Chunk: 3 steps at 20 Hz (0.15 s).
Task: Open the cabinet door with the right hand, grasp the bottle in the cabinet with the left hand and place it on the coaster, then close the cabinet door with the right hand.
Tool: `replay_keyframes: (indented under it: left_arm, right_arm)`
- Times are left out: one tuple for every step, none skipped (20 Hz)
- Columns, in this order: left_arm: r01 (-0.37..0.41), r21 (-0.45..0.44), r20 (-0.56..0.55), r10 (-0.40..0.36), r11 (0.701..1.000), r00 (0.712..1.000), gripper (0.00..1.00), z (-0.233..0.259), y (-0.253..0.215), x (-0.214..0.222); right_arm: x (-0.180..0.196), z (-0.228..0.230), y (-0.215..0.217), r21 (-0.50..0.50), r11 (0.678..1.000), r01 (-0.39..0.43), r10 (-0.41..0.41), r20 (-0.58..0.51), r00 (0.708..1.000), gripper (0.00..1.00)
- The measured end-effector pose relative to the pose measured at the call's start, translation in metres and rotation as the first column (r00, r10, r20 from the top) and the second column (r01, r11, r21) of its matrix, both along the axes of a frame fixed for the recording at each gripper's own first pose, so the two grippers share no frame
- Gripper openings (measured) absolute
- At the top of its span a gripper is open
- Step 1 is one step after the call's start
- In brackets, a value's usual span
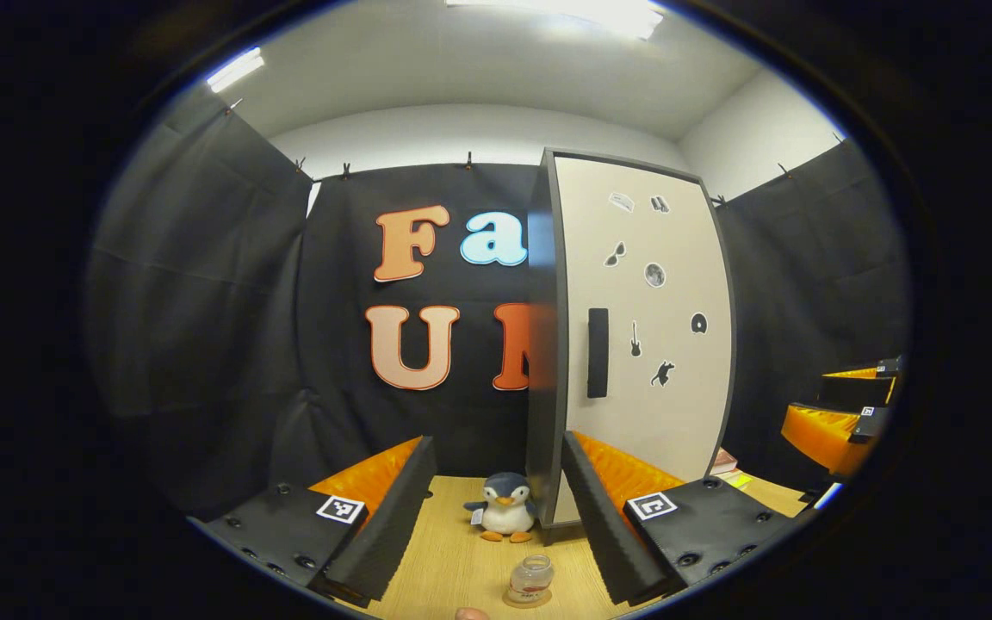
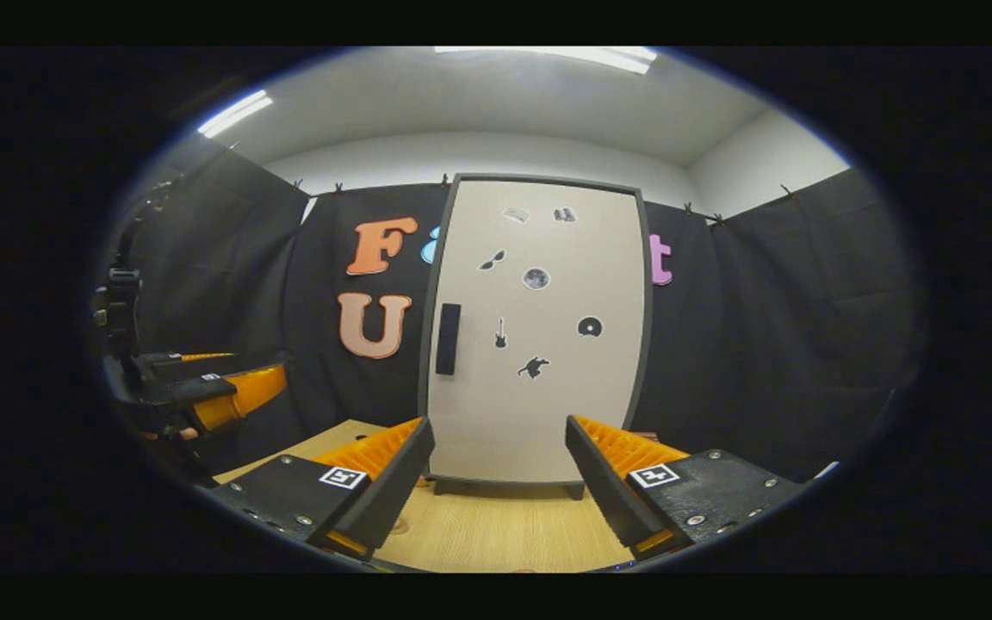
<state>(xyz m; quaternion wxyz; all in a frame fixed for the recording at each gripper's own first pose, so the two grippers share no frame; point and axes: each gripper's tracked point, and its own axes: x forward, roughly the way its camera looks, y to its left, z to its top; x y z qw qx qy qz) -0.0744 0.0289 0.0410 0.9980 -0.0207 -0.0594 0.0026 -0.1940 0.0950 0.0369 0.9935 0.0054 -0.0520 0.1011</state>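
1. Both grippers hang wide apart and empty over the tabletop [image 2: 496,534]: the left gripper [image 1: 496,525] has its fingers spread with nothing between them, and the right gripper [image 2: 496,491] is equally parted, touching nothing.

2. Seen from the left gripper view, the bottle [image 1: 531,579] already stands on the coaster [image 1: 527,598] near the front edge of the tabletop, between the two fingers but clear of both; a toy penguin [image 1: 505,506] sits behind it, just beside the cabinet's front corner.

3. From the right gripper view, the cabinet door [image 2: 539,336] with its dark handle [image 2: 448,338] appears flush in its frame; from the left gripper view the cabinet is seen at an angle, and whether the door is fully seated cannot be told for certain.

4. Judged from this, the remaining step is closing the door, or confirming it shut. To do it well, the right gripper should press flat near the handle side, far from the hinge, and push straight in until the door meets the frame, gently enough that the cabinet does not slide toward the back edge.

5. Meanwhile the left gripper is best kept high and away from the bottle.
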Motion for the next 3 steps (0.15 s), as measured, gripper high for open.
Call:
replay_keyframes:
  left_arm:
    - [0.007,-0.002,-0.004,-0.007,1.000,1.000,0.95,-0.0030,-0.0009,-0.0028]
    - [0.014,-0.004,-0.007,-0.014,1.000,1.000,0.95,-0.0053,-0.0023,-0.0038]
    - [0.022,-0.002,-0.013,-0.022,1.000,1.000,0.95,-0.0079,-0.0033,-0.0050]
  right_arm:
    - [0.0001,-0.0006,0.0015,0.001,1.000,0.006,-0.006,0.000,1.000,0.95]
    - [-0.0002,-0.0016,0.0022,0.003,1.000,0.011,-0.011,0.000,1.000,0.95]
    - [-0.0003,-0.0029,0.0039,0.008,1.000,0.015,-0.015,-0.005,1.000,0.95]
